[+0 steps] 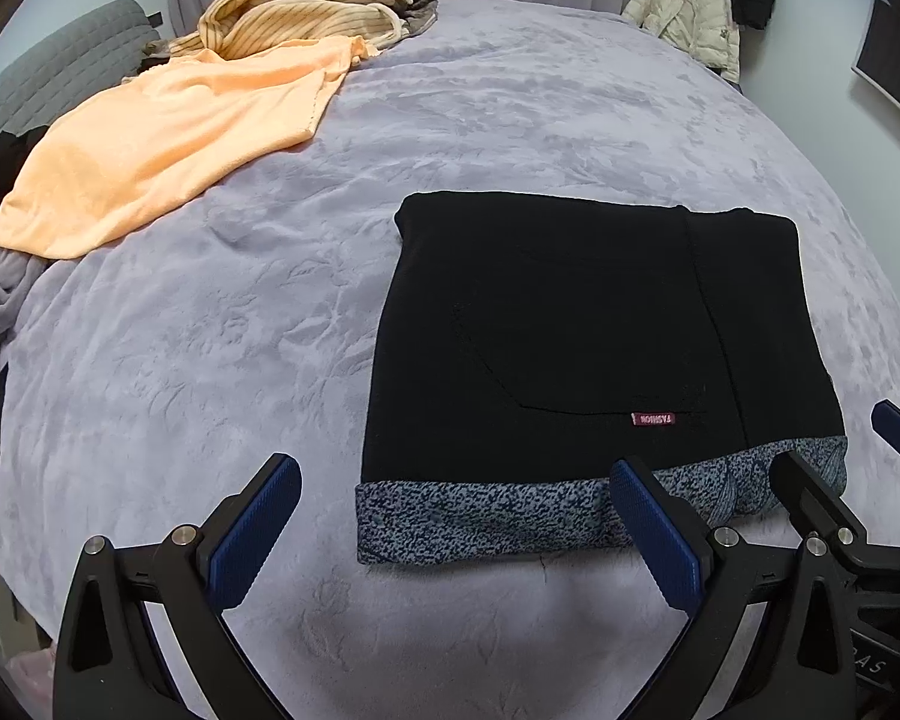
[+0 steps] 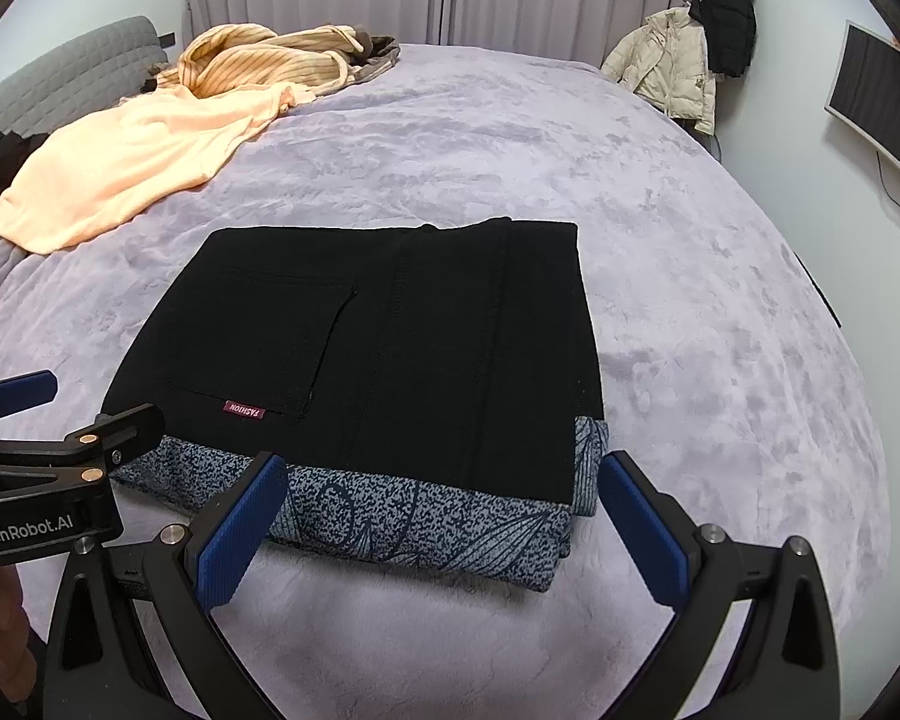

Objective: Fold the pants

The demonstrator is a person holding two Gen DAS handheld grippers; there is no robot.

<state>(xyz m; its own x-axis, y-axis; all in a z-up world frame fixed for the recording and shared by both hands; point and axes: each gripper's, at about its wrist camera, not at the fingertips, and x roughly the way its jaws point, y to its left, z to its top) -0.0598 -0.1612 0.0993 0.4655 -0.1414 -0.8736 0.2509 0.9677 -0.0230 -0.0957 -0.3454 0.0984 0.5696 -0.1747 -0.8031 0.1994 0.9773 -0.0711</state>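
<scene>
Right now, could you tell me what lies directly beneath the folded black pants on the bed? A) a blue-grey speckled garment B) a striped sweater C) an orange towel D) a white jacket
A: a blue-grey speckled garment sticks out from under the near edge of the black pants.

Folded black pants point(image 2: 384, 348) between open tool point(image 2: 444, 534) fingers.

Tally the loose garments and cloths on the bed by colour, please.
Black: 1, the folded pants
Peach: 1, a cloth
Striped tan: 1, a garment
Grey-brown: 1, a bundle behind the striped one
Total: 4
Both tongs are open and hold nothing.
</scene>
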